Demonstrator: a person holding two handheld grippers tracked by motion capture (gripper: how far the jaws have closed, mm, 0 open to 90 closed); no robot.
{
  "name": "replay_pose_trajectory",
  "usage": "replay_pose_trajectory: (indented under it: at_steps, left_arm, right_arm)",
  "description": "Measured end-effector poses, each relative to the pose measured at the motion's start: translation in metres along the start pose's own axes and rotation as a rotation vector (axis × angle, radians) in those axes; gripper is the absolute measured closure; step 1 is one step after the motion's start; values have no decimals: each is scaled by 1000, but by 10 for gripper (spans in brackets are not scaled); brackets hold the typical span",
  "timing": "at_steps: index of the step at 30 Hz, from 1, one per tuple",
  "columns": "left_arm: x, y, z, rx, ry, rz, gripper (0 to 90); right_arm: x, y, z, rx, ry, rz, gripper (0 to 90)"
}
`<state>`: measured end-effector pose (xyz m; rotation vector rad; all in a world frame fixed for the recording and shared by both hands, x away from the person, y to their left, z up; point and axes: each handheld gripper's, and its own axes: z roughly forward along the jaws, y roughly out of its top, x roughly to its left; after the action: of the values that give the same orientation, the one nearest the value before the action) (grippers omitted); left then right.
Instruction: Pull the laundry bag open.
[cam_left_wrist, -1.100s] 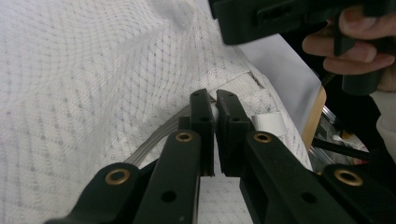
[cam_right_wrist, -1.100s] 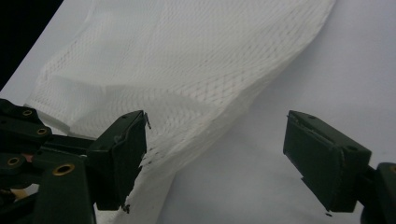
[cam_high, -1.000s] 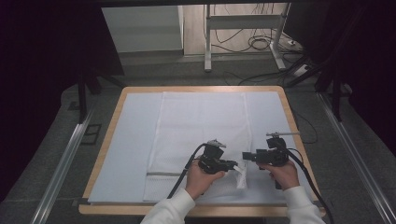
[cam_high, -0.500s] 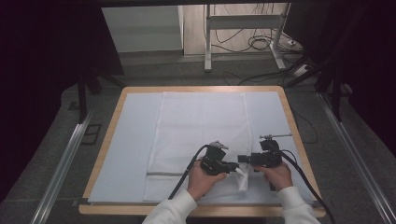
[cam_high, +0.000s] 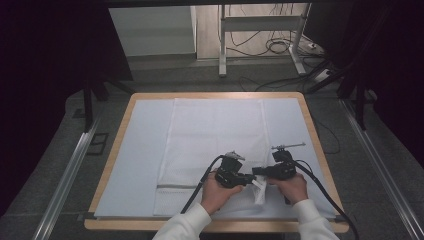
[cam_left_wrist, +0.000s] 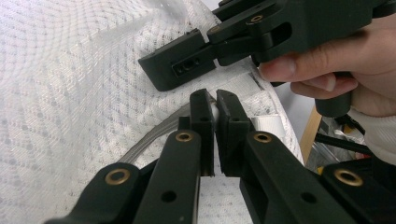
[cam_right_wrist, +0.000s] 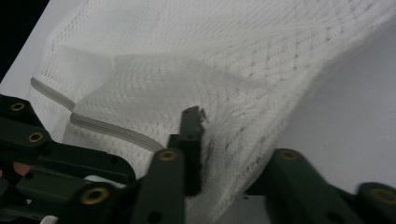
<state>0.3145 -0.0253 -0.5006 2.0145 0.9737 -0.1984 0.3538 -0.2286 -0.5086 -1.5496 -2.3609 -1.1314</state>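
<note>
A white mesh cloth (cam_high: 215, 135) with a grey zip strip (cam_high: 170, 187) along its near edge lies flat on the mat. Its near right corner is lifted. My left gripper (cam_high: 251, 178) is shut on that corner; in the left gripper view the jaws (cam_left_wrist: 214, 99) pinch white fabric beside the zip strip (cam_left_wrist: 149, 135). My right gripper (cam_high: 258, 173) faces it from the right, tips almost touching. In the right gripper view the raised mesh (cam_right_wrist: 187, 56) drapes between its jaws (cam_right_wrist: 219, 126), which stand apart. One finger (cam_right_wrist: 189, 123) shows; the other is hidden behind the cloth.
A pale mat (cam_high: 140, 150) covers the wooden table (cam_high: 311, 125). Cables (cam_high: 280, 47) and a metal stand (cam_high: 222, 55) are on the floor beyond the far edge. Metal rails (cam_high: 65, 185) run along both sides of the table.
My right gripper has moved left toward the left gripper and now meets it at the cloth's lifted corner. The left gripper has stayed in place holding the corner.
</note>
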Motion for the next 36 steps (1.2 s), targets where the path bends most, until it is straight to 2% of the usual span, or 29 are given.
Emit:
replay_pose_trajectory:
  at_steps: [2, 4, 36]
  left_arm:
    - [0, 0, 1, 0, 1, -2, 868]
    - [0, -1, 1, 3, 1, -1, 868]
    - [10, -9, 6, 14, -18, -37, 870]
  right_arm:
    - [0, 0, 0, 4, 2, -9, 853]
    - [0, 0, 1, 9, 5, -14, 876]
    - [-3, -2, -4, 17, 1, -41, 880]
